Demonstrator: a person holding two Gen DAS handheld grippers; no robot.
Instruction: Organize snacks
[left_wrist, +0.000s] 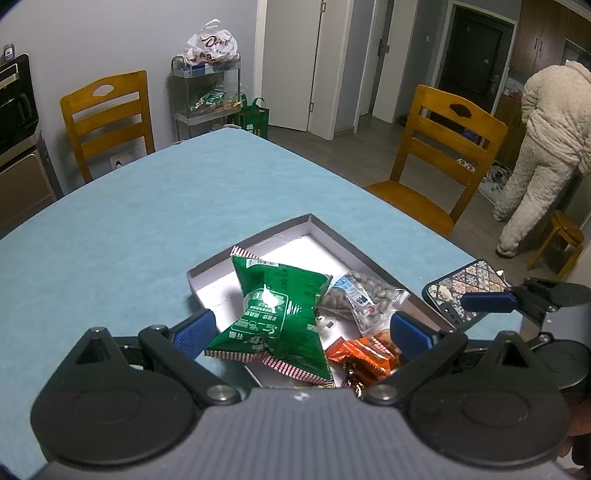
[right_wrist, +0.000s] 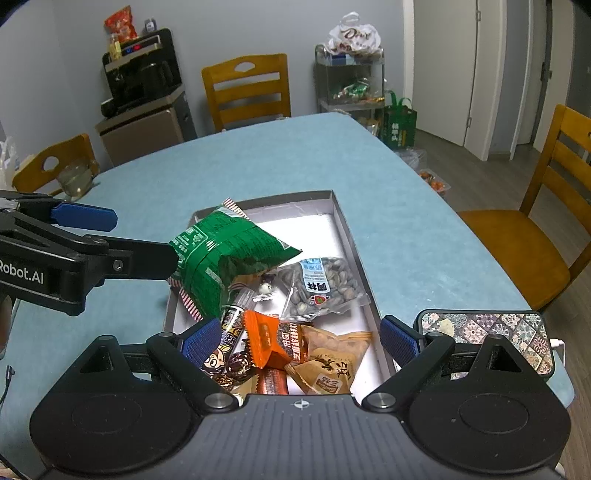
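Both sets of jaws gape wide, holding nothing; the green snack bag (right_wrist: 221, 254) leans half over the shallow box (right_wrist: 343, 221) wall (puffy, slippery), so a nudge from the left gripper (left_wrist: 301, 328) could tip it onto the table (right_wrist: 295, 155).

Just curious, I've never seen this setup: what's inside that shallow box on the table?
The box holds a green bag, a clear pack of nuts, an orange packet and tan packets. Anything under the green bag is hidden.

A puffy green snack bag (right_wrist: 225, 258) lies tilted at the left of the shallow white box (right_wrist: 343, 225), with a clear nut packet (right_wrist: 325, 286) right and orange and tan wrapped snacks (right_wrist: 295, 350) near.
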